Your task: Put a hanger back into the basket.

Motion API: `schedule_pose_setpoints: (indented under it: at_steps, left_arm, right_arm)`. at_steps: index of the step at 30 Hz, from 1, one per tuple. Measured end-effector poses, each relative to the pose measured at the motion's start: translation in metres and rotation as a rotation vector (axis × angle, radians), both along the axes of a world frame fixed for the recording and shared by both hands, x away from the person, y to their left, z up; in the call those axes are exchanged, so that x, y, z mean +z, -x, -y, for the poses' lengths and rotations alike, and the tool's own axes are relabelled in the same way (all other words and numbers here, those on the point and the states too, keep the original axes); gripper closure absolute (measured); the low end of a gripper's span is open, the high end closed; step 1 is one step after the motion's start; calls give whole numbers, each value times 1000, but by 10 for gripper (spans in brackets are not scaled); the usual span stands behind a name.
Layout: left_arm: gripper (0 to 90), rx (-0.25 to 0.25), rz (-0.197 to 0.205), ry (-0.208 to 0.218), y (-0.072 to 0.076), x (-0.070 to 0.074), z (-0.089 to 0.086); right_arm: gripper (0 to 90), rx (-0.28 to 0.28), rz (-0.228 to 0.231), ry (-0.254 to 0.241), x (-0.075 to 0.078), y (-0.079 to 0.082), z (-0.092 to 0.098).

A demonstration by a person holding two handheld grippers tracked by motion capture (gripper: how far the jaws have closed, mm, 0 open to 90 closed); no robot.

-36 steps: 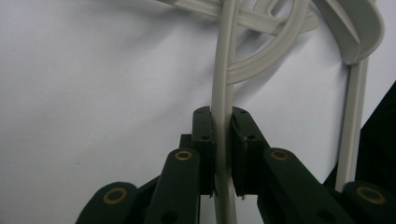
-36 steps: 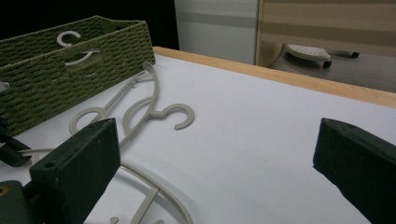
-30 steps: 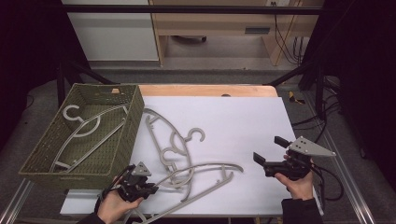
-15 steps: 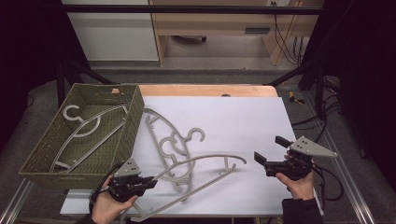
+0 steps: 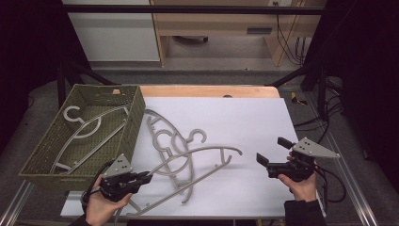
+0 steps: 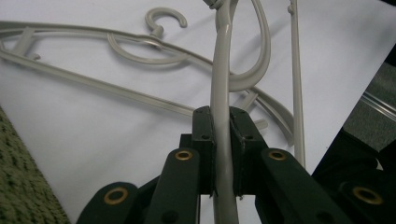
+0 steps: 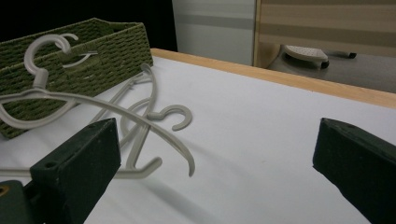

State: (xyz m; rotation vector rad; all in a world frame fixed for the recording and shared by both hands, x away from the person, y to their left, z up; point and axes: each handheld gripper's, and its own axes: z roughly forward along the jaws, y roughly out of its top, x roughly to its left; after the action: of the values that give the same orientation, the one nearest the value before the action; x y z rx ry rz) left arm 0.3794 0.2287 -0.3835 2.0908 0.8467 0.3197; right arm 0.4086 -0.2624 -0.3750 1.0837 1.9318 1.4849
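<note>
My left gripper (image 5: 147, 177) at the table's front left is shut on a grey plastic hanger (image 5: 202, 152), which hangs tilted above the white tabletop. In the left gripper view the pads (image 6: 205, 135) clamp the hanger's curved arm (image 6: 220, 70) between them. Two more grey hangers (image 5: 162, 136) lie overlapped on the table just behind it, one hook (image 5: 200, 136) pointing right. My right gripper (image 5: 273, 150) hovers at the front right, open, with nothing between its fingers (image 7: 79, 168). The lifted hanger (image 7: 93, 105) shows ahead of it.
An olive woven basket (image 5: 136, 113) stands at the left, partly over the table's edge, with grey hangers (image 5: 84, 127) lying inside it. The white table surface (image 5: 244, 117) has a wooden strip (image 5: 207, 91) along its far edge. The metal table frame (image 5: 343, 188) runs along the right.
My left gripper has risen and drawn back to the left with the hanger in it, so the hanger's near end has come up off the table. The right gripper has stayed put.
</note>
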Motion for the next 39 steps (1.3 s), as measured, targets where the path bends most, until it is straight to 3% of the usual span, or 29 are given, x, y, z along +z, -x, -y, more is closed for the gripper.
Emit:
schedule_pose_setpoints:
  at_steps: [18,32,33,39]
  left_arm:
    - [817,91,102,47,-1,36,-34]
    - [817,160,189,25,-21,76,-65]
    - [817,166,197,32,-25,84,-71]
    - [817,197,221,8,-41,96,-86]
  right_arm:
    - [11,-2,-7,1,-1,-1,1]
    - [11,-12,-8,4,-1,-1,2]
    - [11,-14,-8,5,-1,-1,2]
    - [11,-13,-8,3,-1,-1,3]
